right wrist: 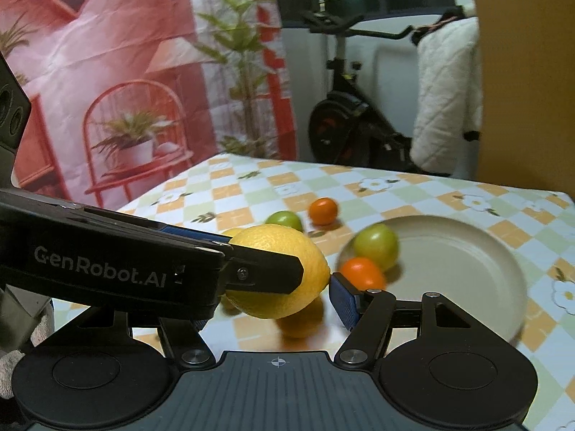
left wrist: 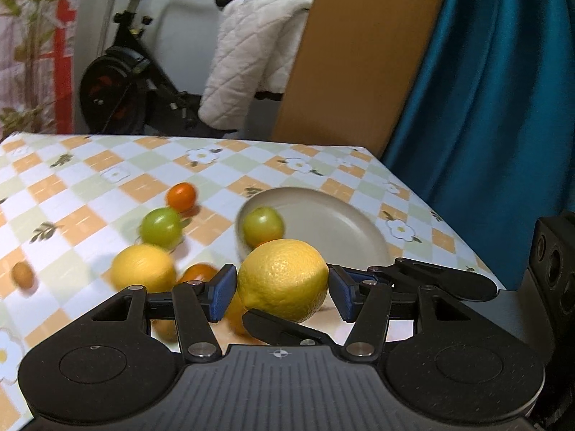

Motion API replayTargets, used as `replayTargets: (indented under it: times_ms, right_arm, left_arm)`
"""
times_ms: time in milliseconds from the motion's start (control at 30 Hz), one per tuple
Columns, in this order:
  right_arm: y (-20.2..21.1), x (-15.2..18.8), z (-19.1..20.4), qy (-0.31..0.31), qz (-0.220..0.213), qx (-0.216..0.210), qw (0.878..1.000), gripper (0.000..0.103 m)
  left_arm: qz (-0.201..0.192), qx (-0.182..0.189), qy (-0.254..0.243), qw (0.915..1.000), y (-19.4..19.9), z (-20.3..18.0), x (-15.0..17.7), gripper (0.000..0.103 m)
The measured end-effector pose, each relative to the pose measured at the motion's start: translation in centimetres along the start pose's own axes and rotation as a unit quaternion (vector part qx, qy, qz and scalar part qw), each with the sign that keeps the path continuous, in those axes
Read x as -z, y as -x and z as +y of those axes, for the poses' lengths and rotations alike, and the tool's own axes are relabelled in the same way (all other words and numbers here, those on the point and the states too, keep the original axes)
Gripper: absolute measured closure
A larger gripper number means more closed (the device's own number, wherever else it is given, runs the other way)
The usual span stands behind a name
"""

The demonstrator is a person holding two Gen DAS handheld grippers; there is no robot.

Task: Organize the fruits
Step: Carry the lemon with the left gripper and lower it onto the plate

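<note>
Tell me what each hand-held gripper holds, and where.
One lemon, shared: the left hand-held gripper clamps its middle; the right hand-held gripper presses a pad on its pointed end, the other pad hidden.

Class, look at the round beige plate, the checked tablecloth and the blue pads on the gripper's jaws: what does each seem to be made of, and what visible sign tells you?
Round beige plate: probably glazed ceramic or melamine; smooth, soft sheen.
Checked tablecloth: likely wipeable vinyl; printed pattern, glossy reflections under the fruit.
Blue pads: seemingly ribbed rubber; matte, grooved texture.

Plate [right wrist: 467,251] right half free (fruit crowds left).
</note>
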State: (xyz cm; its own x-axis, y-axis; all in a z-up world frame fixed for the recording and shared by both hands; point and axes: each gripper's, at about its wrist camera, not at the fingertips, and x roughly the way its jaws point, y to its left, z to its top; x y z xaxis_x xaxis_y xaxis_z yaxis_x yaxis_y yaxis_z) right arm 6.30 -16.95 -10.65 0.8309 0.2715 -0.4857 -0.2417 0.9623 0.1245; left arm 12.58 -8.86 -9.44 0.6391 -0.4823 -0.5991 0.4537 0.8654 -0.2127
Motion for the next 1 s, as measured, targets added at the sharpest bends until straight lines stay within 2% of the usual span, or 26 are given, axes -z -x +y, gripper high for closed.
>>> replayTargets:
  times_ms: [400,1000]
  right_arm:
    - [0.1,1.1,-6.1,-0.063,-0.005,0.044,0.997,0.041]
    - [-3.8,2.1,-7.8,-0.076,0.034,0.043,0.996,0.041]
  left_arm:
    - [0.028,0.03,-0.025,0.9988,-5.2,-3.3,-1.3,0.044]
    - [0.064,0.002,-0.03,0.9975,-8.8,-2.3,-1.0,0.043]
